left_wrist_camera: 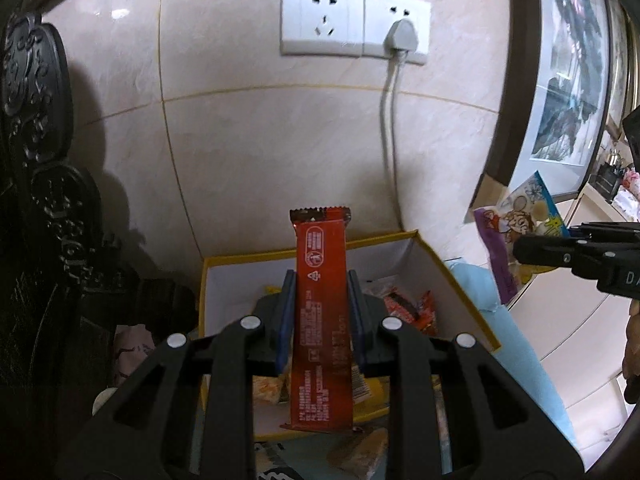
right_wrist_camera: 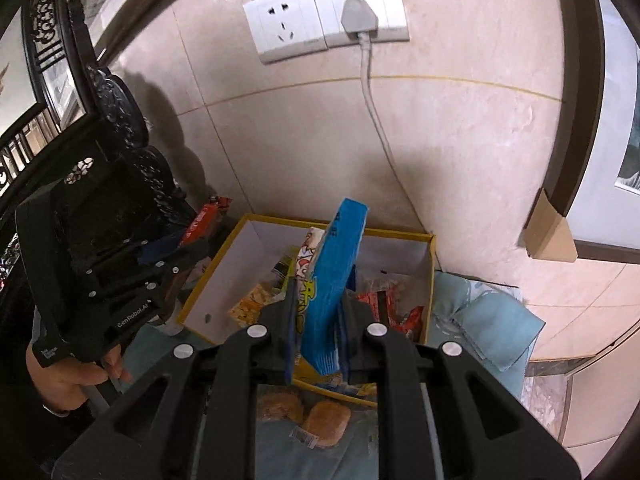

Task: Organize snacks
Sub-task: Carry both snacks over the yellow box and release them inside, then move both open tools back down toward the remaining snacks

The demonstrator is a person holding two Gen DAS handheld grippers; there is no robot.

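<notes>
My left gripper (left_wrist_camera: 322, 280) is shut on a long red snack bar (left_wrist_camera: 322, 300) that stands upright between its blue pads, above a yellow-rimmed cardboard box (left_wrist_camera: 460, 288). In the right wrist view my right gripper (right_wrist_camera: 320, 296) is shut on a blue snack packet (right_wrist_camera: 334, 280) with cartoon print, held on edge over the same box (right_wrist_camera: 430, 264). The box holds several wrapped snacks, red (right_wrist_camera: 400, 308) and yellow (right_wrist_camera: 252, 300). The right gripper (left_wrist_camera: 532, 248) with its packet (left_wrist_camera: 516, 224) also shows at the right of the left wrist view. The left gripper (right_wrist_camera: 188, 240) with its red bar (right_wrist_camera: 208, 216) shows at the left of the right wrist view.
The box sits on a light blue cloth (right_wrist_camera: 480, 320) against a tiled wall with two sockets (left_wrist_camera: 316, 18) and a plugged cord (left_wrist_camera: 390, 120). Two wrapped pastries (right_wrist_camera: 304, 416) lie on the cloth in front of the box. Dark carved furniture (left_wrist_camera: 36, 160) stands left; a framed picture (left_wrist_camera: 568, 80) hangs right.
</notes>
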